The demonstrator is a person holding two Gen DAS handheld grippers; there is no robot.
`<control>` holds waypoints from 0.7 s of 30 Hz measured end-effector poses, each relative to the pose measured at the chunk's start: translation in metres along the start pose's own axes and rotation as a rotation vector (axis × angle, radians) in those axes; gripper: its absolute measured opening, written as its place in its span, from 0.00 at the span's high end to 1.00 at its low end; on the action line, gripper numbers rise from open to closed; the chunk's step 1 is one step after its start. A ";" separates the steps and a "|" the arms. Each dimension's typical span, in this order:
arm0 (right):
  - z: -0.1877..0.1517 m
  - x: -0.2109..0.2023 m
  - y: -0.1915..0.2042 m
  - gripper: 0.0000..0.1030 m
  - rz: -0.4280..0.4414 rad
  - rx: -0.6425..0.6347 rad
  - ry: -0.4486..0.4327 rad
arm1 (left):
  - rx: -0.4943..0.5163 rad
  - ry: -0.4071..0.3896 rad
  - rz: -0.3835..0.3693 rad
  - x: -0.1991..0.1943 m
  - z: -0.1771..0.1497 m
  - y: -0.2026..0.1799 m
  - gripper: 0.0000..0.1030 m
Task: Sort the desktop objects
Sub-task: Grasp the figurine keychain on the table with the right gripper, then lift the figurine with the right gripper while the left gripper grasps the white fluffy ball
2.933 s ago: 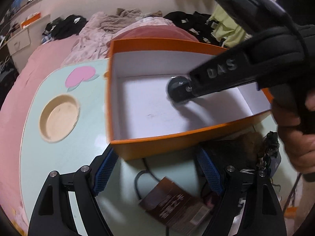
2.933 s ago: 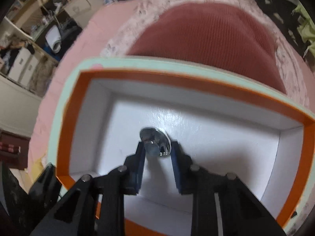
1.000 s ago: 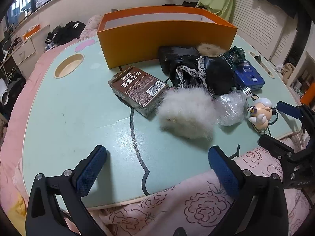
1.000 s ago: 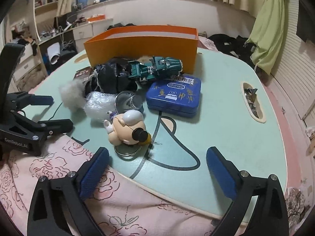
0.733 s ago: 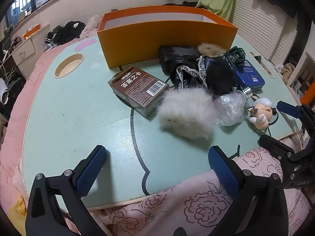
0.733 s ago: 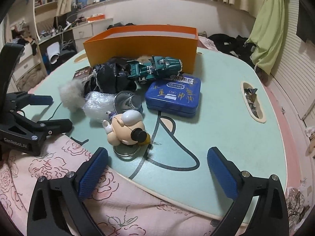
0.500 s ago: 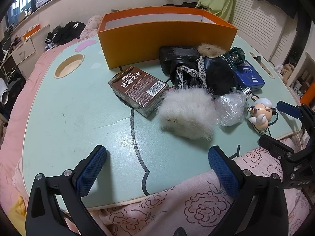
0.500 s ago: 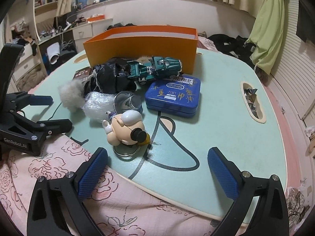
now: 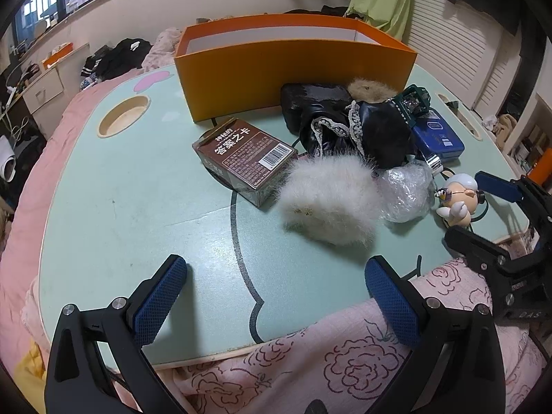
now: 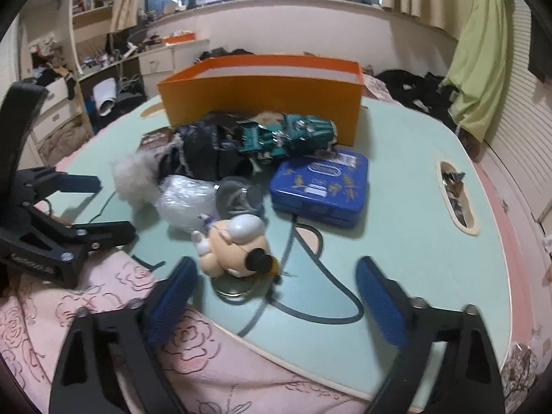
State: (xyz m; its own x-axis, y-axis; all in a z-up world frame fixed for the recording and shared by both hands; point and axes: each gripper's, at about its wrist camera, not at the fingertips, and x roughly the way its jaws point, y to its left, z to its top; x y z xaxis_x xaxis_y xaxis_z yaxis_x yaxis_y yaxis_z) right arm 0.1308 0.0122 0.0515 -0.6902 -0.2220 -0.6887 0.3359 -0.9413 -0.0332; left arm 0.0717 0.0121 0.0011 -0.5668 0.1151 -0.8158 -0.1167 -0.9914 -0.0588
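Clutter for sorting heaped ahead of both grippers, between them and one orange box (image 10: 262,103) standing at far side of table (image 9: 120,214). Box interior not visible from here.

Right gripper (image 10: 276,296): jaws apart, nothing between them, just been closing in from wider. Hovering at near table edge over pink quilt (image 10: 103,327). Straight ahead and nearest: one figurine (image 10: 238,245) on a round base, lying just beyond the fingertips.

Left gripper (image 9: 276,296): jaws wide, empty, also at near edge. Ahead of it: one white fur ball (image 9: 331,200), touching one brown card box (image 9: 245,158) to its left.

Count of the rest, further out: one clear plastic wad (image 10: 186,203); one blue tin (image 10: 321,183); one green toy car (image 10: 286,136), resting on one black lace-trimmed cloth bundle (image 9: 348,131); one tan fur ball (image 9: 369,89) against box wall. Small round clear item beside tin, identity unclear.

Step judged: between items, lining up next pick. Figurine looks the likely target for right gripper. Next move calls for reaching forward and down, jaws straddling the head, closing gently; round shape could slip or roll.
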 end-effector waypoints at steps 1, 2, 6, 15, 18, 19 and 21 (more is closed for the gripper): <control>-0.001 -0.001 0.001 0.29 0.013 -0.006 -0.009 | -0.002 -0.001 0.002 0.000 0.000 0.000 0.00; -0.001 -0.003 0.001 0.43 0.029 -0.009 -0.019 | -0.005 -0.003 0.004 0.000 -0.001 0.001 0.00; -0.005 -0.008 -0.007 0.65 0.081 0.017 -0.049 | -0.009 -0.074 0.005 -0.014 -0.004 0.002 0.00; -0.009 -0.021 -0.024 0.65 0.174 0.101 -0.130 | 0.125 -0.182 -0.149 -0.025 0.012 -0.018 0.43; -0.008 -0.024 -0.026 0.65 0.175 0.107 -0.141 | 0.157 -0.092 -0.167 -0.005 0.014 -0.028 0.66; -0.007 -0.023 -0.026 0.65 0.172 0.108 -0.136 | 0.167 -0.089 -0.166 -0.005 0.014 -0.030 0.67; -0.005 -0.022 -0.026 0.65 0.173 0.112 -0.130 | 0.179 -0.113 -0.163 -0.011 0.013 -0.032 0.71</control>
State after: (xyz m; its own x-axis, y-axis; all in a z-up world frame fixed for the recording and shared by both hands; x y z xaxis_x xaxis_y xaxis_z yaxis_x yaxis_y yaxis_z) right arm 0.1406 0.0434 0.0642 -0.7081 -0.4062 -0.5776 0.3881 -0.9072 0.1622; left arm 0.0707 0.0431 0.0197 -0.6146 0.2888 -0.7341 -0.3511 -0.9335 -0.0734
